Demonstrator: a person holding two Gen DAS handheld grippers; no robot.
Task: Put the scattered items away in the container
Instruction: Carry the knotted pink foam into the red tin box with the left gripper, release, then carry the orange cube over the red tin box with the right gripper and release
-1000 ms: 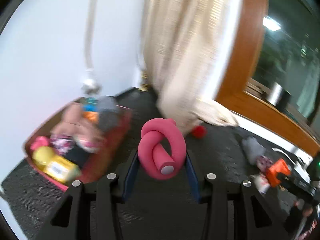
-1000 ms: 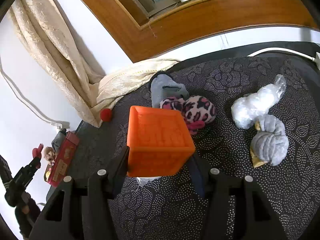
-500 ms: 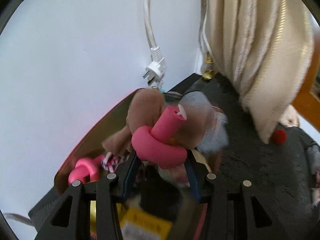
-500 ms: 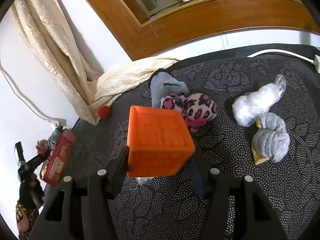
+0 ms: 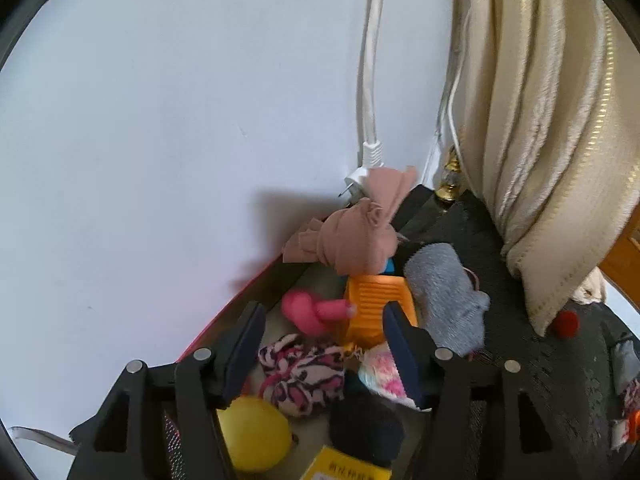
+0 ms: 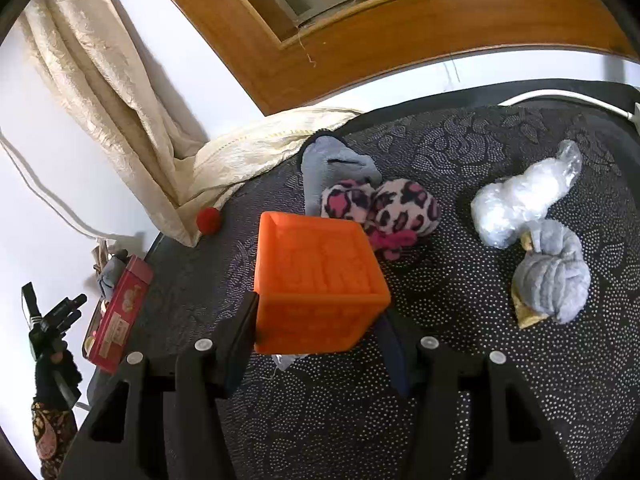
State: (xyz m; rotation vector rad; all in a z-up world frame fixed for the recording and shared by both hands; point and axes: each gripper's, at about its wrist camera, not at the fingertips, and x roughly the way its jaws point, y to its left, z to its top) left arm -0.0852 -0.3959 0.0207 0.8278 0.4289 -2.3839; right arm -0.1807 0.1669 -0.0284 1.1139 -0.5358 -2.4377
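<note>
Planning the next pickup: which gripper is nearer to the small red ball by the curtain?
Right, probably. The right gripper, shut on the orange cube, sits just across the carpet from the red ball. The left gripper, jaws opening, hangs over the red container, farther off.

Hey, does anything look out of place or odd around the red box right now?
Yes. The red box is piled full: a tan cloth sticks up well above the heap, and a grey sock hangs over the box's edge onto the dark mat. A loose white plug dangles behind them.
</note>
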